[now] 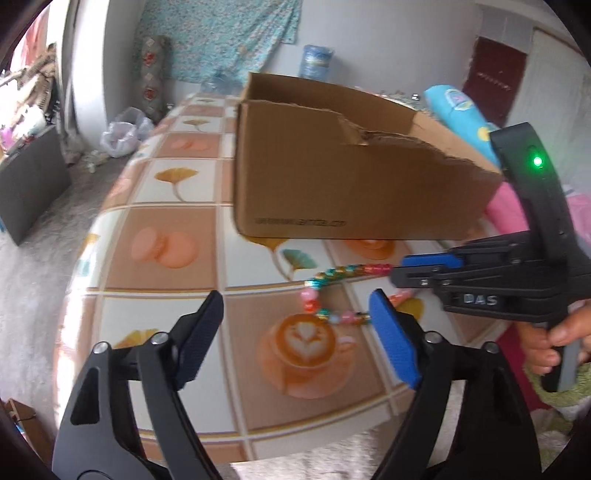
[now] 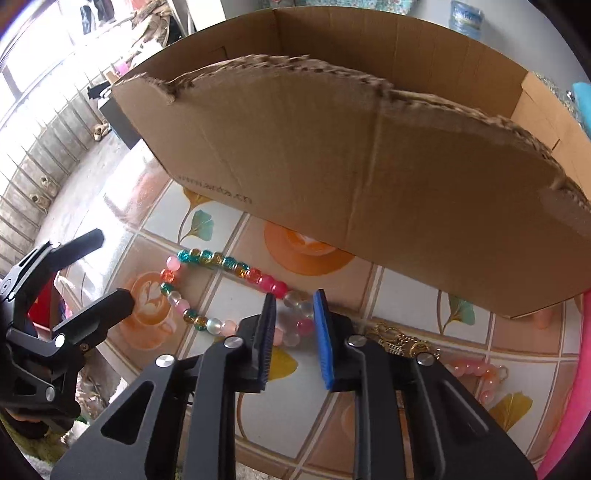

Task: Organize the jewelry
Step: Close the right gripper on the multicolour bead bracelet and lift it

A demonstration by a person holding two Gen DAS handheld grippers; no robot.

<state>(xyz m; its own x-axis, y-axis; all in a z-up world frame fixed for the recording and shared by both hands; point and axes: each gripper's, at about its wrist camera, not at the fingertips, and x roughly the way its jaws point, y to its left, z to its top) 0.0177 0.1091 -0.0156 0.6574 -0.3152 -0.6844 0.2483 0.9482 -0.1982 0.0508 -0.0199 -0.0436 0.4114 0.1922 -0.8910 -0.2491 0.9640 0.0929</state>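
My bench [image 1: 177, 258] wears a glossy cloth of squares printed with ginkgo leaves, macarons and latte cups. Behind stand a water jug [image 1: 316, 62] and a floral hanging [image 1: 221, 33]. The torn cardboard box [image 1: 332, 177] bears blurred print; "DAS" shows on my right hand-held gripper [image 2: 293, 325], nearly closed around the bead bracelet [image 2: 221, 266] lying before the box. My left hand-held gripper [image 1: 295, 314] gapes, empty.
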